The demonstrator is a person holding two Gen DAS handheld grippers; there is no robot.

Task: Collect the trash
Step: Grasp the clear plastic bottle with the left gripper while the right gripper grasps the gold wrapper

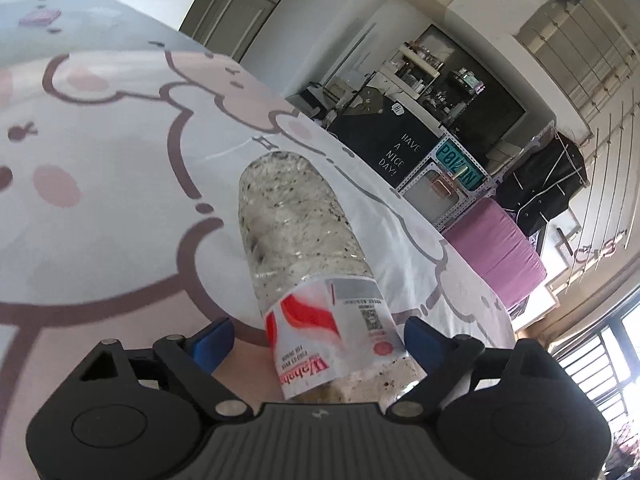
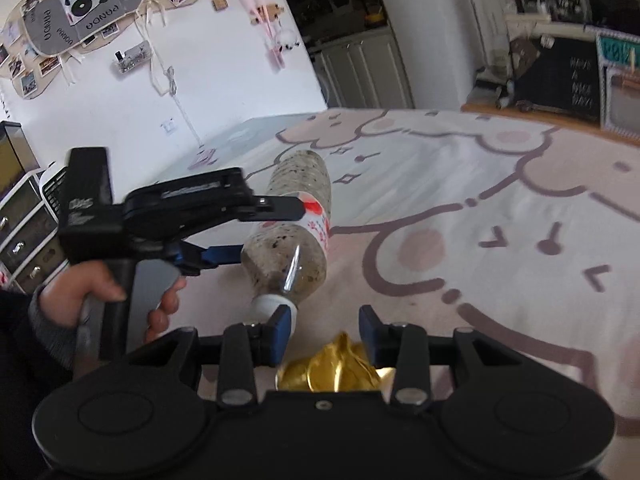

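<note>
Bedsheet [image 1: 100, 208], bottle [image 1: 296, 232] between left hand-held gripper [image 1: 320, 340]

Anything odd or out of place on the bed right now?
Yes. A dirty plastic bottle, speckled inside, lies on its side on the bedsheet, between the left gripper's fingers. Crumpled gold foil sits between the right gripper's fingers.

The plastic bottle [image 1: 304, 248] lies on the bedsheet [image 1: 100, 208] and is your landmark. To its left and beyond its base the sheet is bare; you can pass there. Its labelled section sits between the left gripper [image 1: 318, 334] fingers, with a gap on each side. At its cap end, the right gripper [image 2: 324, 330] and a gold wrapper [image 2: 334, 368] block approach.
</note>
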